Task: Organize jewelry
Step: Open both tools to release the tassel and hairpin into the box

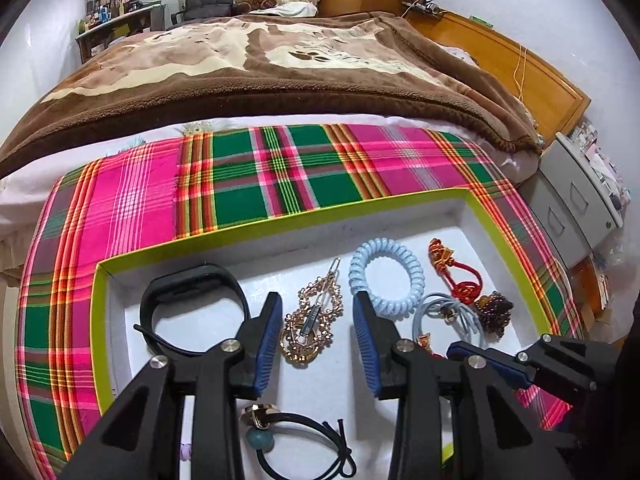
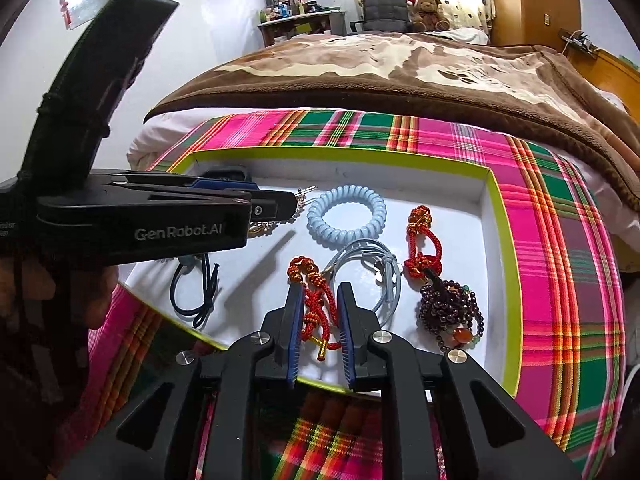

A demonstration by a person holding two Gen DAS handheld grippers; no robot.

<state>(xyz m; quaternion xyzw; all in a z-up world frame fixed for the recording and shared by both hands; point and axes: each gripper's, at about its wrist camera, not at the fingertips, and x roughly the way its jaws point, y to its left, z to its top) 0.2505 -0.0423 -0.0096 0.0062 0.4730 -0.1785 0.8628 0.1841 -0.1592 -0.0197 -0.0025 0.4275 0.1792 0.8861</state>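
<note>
Jewelry lies in a white tray (image 1: 496, 216) with a lime-green rim, set on a plaid cloth (image 1: 132, 196) at the bed's edge. From the left: a black band (image 1: 192, 280) sits against the tray's left wall; the gold hair clip (image 1: 312, 320) lies between the spread fingers of the left gripper (image 1: 316, 304), touching neither pad. A pale blue coil tie (image 1: 386, 270) rests just beside the right pad; bare floor remains behind it to the far wall. The right gripper (image 2: 318, 292), jaws narrowed at the near rim, brackets a red knotted cord (image 2: 314, 308); whether the pads press it cannot be told. Dark beads (image 2: 448, 312) lie near the right wall.
</note>
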